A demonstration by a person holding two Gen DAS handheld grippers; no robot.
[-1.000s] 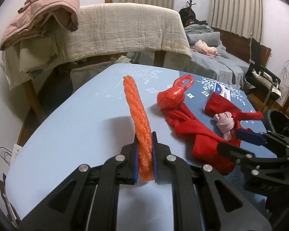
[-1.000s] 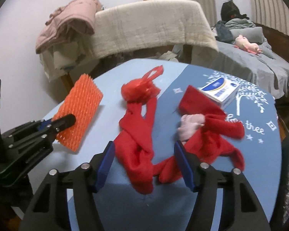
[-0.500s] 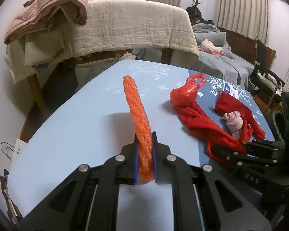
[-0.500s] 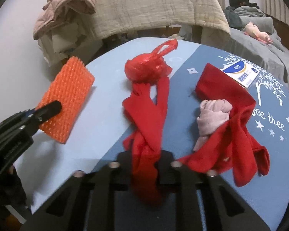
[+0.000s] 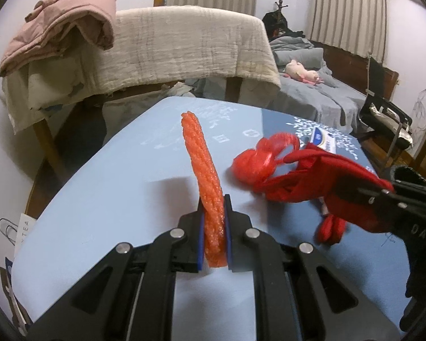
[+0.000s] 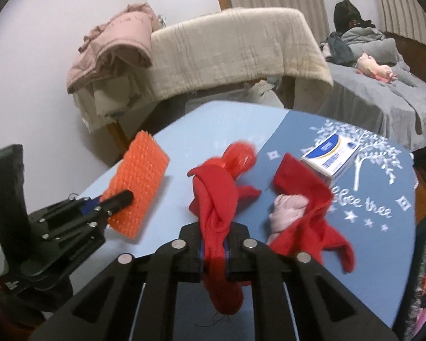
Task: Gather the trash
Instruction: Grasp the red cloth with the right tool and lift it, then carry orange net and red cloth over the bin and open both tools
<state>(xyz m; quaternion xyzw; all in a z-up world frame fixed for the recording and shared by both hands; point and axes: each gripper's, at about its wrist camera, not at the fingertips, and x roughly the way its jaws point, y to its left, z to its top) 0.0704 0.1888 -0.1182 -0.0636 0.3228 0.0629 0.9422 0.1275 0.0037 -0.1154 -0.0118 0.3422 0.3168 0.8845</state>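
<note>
**Both tongs full over the blue bench**

Behind your work area stands a bed (image 6: 389, 105) with grey covers, and a cream blanket (image 6: 235, 48) hangs over a rail with a pink jacket (image 6: 119, 39) piled at its left end.

In front of you the bench (image 6: 377, 255) is blue, paler on its left half and darker on the right, where a white tree pattern and lettering are printed.

Your right tongs (image 6: 214, 251) are pinched tight on a red cloth (image 6: 217, 201). Its twisted strand runs up from between the pads, a loose end hangs below them, and the rest trails over the dark half of the bench. Part of the cloth is lifted off the surface and looks blurred.

Your left tongs (image 5: 214, 241) are clamped on an orange spiky pad (image 5: 204, 182). From their own camera you see it edge-on and standing upright; from the right camera you see its broad studded face (image 6: 139, 187), held by one lower edge above the pale half of the bench.

A small white and blue box (image 6: 331, 156) lies on the tree pattern, just beyond the cloth.

A red plastic bag (image 5: 255, 162), knotted into a ball, sits near the middle of the bench, touching the far end of the cloth.

A pink wad (image 6: 286, 213) of soft material nestles in the folds of the cloth on the right.
</note>
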